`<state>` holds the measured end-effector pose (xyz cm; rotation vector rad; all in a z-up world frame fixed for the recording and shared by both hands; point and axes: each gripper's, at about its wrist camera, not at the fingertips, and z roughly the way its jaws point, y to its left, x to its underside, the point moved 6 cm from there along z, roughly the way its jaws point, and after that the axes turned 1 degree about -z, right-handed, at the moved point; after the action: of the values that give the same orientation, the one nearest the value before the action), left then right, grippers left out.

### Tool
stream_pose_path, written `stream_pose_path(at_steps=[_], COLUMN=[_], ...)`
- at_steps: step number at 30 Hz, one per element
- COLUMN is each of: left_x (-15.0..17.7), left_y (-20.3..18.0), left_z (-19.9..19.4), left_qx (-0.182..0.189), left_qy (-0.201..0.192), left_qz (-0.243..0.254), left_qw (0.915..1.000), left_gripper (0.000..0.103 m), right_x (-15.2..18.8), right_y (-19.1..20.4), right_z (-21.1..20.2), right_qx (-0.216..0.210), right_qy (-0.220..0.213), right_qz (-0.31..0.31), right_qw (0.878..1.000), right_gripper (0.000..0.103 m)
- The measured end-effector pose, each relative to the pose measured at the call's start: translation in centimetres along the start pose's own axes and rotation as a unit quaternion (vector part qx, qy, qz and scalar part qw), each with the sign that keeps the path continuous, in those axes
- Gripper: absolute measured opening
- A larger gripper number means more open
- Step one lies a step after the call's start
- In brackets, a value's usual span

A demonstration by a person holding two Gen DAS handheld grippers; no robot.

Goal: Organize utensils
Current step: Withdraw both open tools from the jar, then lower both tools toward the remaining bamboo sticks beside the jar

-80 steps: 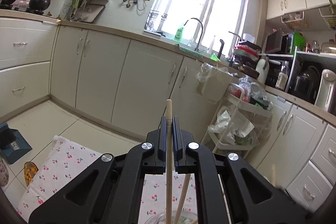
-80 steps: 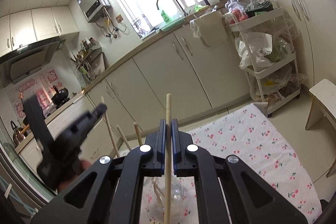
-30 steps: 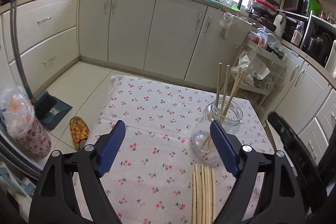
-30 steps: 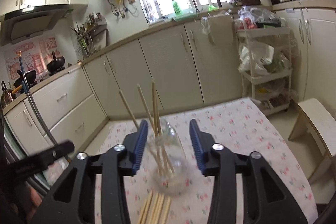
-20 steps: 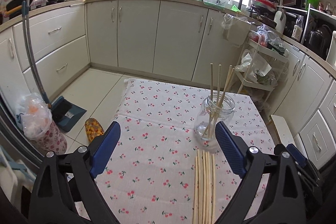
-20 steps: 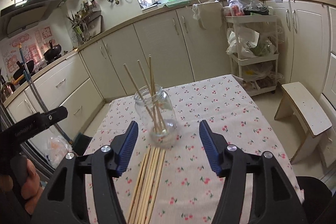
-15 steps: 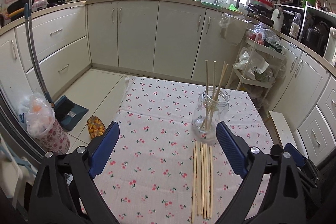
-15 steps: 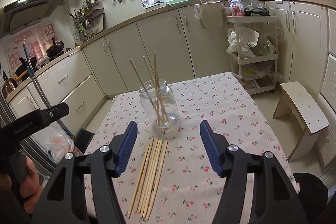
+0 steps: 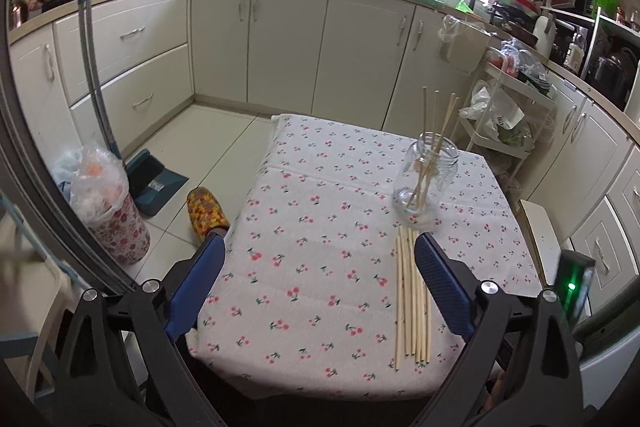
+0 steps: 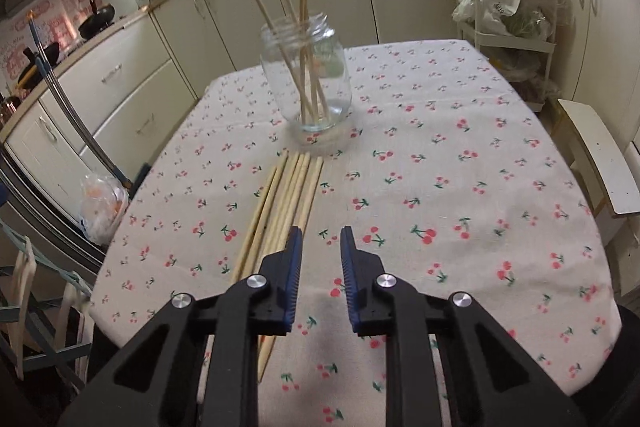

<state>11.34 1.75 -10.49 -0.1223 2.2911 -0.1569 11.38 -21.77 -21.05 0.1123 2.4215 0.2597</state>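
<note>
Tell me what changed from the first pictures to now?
Both grippers let go of the chopsticks they were pinching; those now stand in the glass jar. Both backed away from it. The left gripper opened wide. The right gripper dropped toward the loose chopsticks, its jaws just closing, nothing between them. The jar and the cherry tablecloth stayed put.

A clear glossy glass jar (image 10: 306,75) and pale matt wooden chopsticks (image 10: 280,203) sit on a cherry-print cloth tablecloth (image 10: 460,187).
</note>
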Motion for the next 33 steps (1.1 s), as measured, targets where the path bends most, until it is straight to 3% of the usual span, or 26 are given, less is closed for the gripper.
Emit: stream_pose_path(at_steps=[7, 14, 23, 33], left_x=[0.3, 1.1, 4.7, 6.6], left_y=[2.1, 1.8, -4.4, -7.8], left_z=[0.8, 2.8, 12.0, 18.0], left_qx=[-0.004, -0.002, 0.029, 0.000], left_qy=[0.012, 0.029, 0.113, 0.149], left_qz=[-0.021, -0.018, 0.051, 0.098], left_qw=[0.9997, 0.9994, 0.9918, 0.9840], left_gripper=[0.092, 0.092, 0.092, 0.092], right_x=[-1.4, -1.1, -1.1, -1.3], right_y=[1.6, 1.3, -2.3, -3.9], right_z=[3.5, 5.6, 4.7, 4.3], right_qx=[0.032, 0.043, 0.041, 0.003], right_qy=[0.016, 0.039, 0.047, 0.035], right_qz=[-0.029, -0.062, -0.083, -0.059], right_qw=[0.999, 0.996, 0.995, 0.998], right_gripper=[0.020, 0.020, 0.019, 0.019])
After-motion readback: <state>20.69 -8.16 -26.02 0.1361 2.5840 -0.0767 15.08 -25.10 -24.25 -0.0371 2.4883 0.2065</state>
